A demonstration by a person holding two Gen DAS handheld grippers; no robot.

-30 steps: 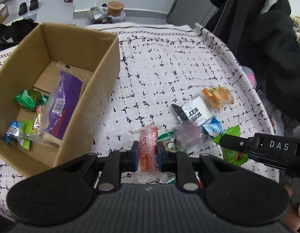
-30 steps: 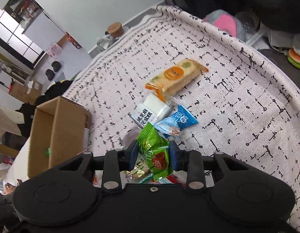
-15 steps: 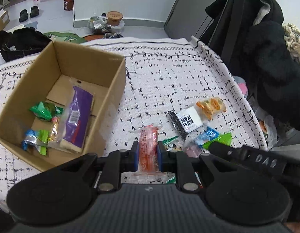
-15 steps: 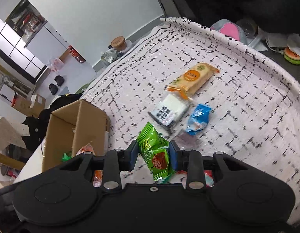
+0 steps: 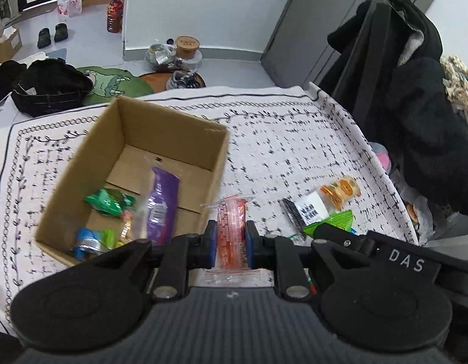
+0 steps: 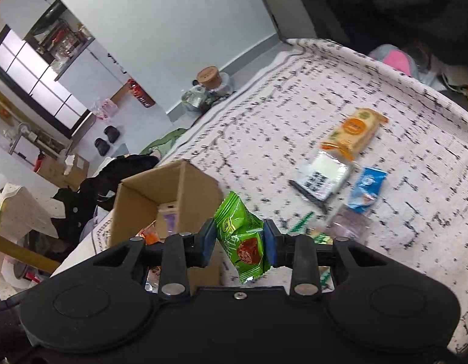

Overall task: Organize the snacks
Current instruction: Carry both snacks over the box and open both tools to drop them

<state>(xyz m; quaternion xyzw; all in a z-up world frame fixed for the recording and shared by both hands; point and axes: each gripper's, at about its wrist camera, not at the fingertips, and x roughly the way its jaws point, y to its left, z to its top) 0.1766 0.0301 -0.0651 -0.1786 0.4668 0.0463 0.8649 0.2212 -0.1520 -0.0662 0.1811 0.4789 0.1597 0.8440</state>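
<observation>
My left gripper (image 5: 230,244) is shut on a red-orange clear snack packet (image 5: 231,230), held above the table beside the right wall of the open cardboard box (image 5: 170,135). The box holds a purple packet (image 5: 162,204), a green packet (image 5: 108,201) and a blue-green one (image 5: 89,241). My right gripper (image 6: 240,247) is shut on a green snack packet (image 6: 241,236), held just right of the box (image 6: 185,188). On the cloth lie an orange cracker pack (image 6: 353,133), a white packet (image 6: 323,177) and a blue packet (image 6: 367,188).
The table wears a white cloth with black marks (image 5: 294,139). A dark coat (image 5: 422,115) hangs at the right edge. A purplish packet (image 6: 349,227) lies near my right gripper. Bags, shoes and bottles stand on the floor beyond the table's far edge.
Both grippers have risen and moved left toward the box with their packets held. The box now sits closer to the middle of both views.
</observation>
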